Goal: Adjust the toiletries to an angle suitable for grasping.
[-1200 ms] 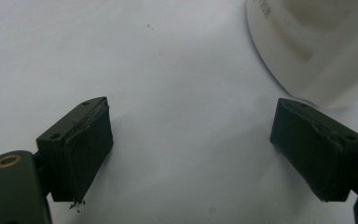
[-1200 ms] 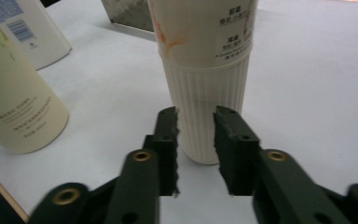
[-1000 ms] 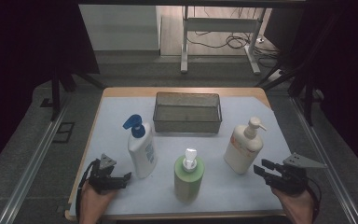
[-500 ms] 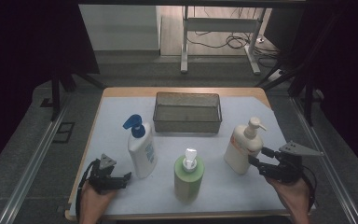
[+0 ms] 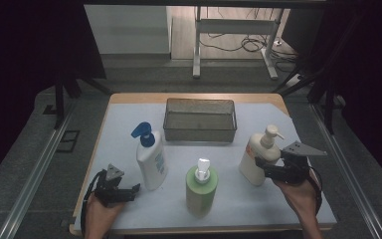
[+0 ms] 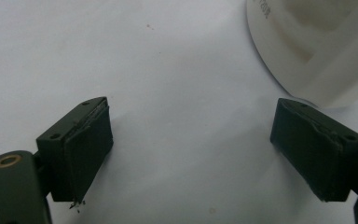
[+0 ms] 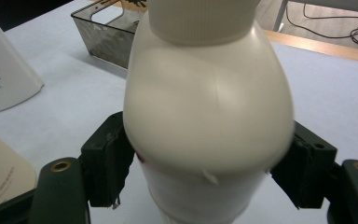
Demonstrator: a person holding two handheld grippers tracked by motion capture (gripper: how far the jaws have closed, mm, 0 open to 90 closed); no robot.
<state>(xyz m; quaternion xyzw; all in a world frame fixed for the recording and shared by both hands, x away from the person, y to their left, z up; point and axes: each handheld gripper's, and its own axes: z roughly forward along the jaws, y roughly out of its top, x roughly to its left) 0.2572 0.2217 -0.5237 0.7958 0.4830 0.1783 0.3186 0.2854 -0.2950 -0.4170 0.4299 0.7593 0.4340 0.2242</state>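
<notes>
Between the right gripper's [image 5: 264, 168] jaws: cream bottle [image 5: 256, 158], upright on the mat [image 5: 288, 124]. Jaws have just been opening and now flank its body at both sides; whether the pads press cannot be told. Judged: grasp being set, bottle not yet lifted. Left gripper [image 5: 129, 190]: wide, nothing between its jaws, resting just beside the blue-pump bottle [image 5: 150, 159]. Between the two grippers: green bottle [image 5: 201, 188], untouched. Beyond all three: mesh basket [image 5: 199, 130], nothing in it. Left to do: all three bottles, probably bound for the basket.
</notes>
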